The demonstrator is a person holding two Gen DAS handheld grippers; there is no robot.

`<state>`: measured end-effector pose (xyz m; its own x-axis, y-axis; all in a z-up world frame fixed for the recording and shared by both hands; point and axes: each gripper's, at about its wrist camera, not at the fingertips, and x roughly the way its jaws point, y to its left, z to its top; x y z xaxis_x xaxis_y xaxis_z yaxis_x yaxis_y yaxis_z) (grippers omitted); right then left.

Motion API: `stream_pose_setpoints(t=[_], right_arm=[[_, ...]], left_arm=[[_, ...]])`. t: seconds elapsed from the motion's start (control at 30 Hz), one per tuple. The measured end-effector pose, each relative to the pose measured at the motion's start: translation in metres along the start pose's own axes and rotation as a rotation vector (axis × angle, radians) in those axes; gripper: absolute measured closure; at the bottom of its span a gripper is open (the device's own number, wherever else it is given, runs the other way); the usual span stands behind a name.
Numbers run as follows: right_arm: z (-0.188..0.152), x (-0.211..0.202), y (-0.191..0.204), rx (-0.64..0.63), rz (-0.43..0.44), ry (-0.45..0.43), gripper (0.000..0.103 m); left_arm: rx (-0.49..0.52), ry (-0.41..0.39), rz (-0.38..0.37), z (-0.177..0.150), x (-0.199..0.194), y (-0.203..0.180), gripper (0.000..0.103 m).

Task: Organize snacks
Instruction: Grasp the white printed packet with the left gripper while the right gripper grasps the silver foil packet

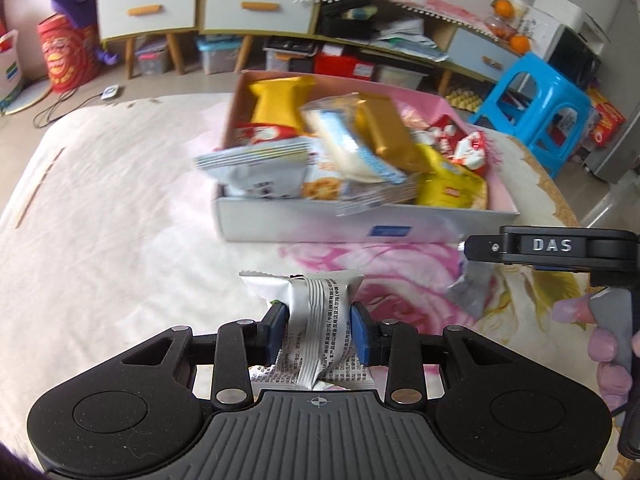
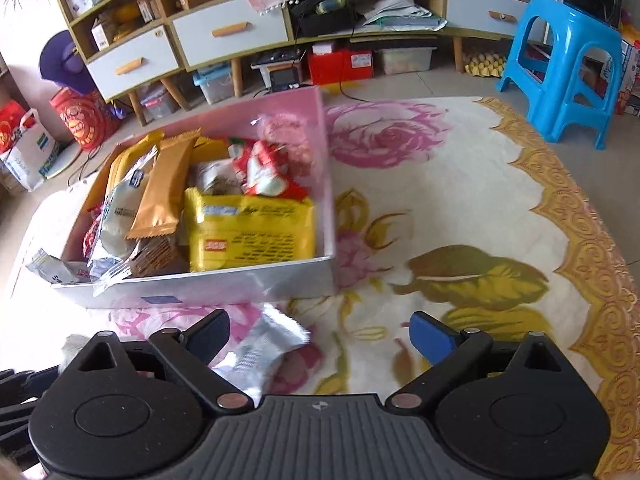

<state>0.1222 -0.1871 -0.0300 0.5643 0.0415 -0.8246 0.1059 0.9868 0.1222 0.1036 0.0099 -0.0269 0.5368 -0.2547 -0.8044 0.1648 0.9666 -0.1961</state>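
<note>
Snack packets: one in left tongs, one loose.

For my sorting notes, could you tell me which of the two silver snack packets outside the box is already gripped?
The silver packet with printed text, clamped between the left gripper pads. The other silver packet lies loose on the cloth under the open right gripper.

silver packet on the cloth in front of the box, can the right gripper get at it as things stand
Probably yes. The right gripper stands open just over the silver packet, which lies loose on the cloth beside its left finger, clear of the box; nothing covers it.
</note>
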Motion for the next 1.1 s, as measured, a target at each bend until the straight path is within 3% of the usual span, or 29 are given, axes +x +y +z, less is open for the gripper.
stream_pose_setpoints(t=[0.17,0.27,0.33,0.5,0.73,0.87,1.1], right_arm=[[-0.007,0.013,0.019,0.002,-0.047,0.048,0.035],[-0.014,0.012,0.031,-0.078,-0.107,0.022,0.044],[-0.016,0.009,0.032,-0.1,-0.088,0.016,0.055],[-0.025,-0.001,0.022,-0.128,-0.06,0.014,0.064],[-0.032,-0.008,0.014,-0.222,0.007,-0.004,0.08],[-0.032,-0.01,0.006,-0.239,0.024,0.011,0.082],[-0.027,-0.013,-0.005,-0.184,-0.003,0.063,0.083]], left_arm=[[0.009,-0.015,-0.003,-0.002,-0.005,0.012,0.067],[0.027,-0.02,-0.004,-0.006,-0.006,0.014,0.056],[0.033,-0.028,0.0,-0.009,-0.006,0.014,0.052],[0.068,-0.031,-0.028,-0.019,-0.003,0.012,0.036],[0.105,-0.05,-0.024,-0.03,-0.001,0.009,0.036],[0.088,-0.066,-0.035,-0.029,-0.004,0.01,0.041],[0.093,-0.072,-0.036,-0.027,-0.007,0.005,0.067]])
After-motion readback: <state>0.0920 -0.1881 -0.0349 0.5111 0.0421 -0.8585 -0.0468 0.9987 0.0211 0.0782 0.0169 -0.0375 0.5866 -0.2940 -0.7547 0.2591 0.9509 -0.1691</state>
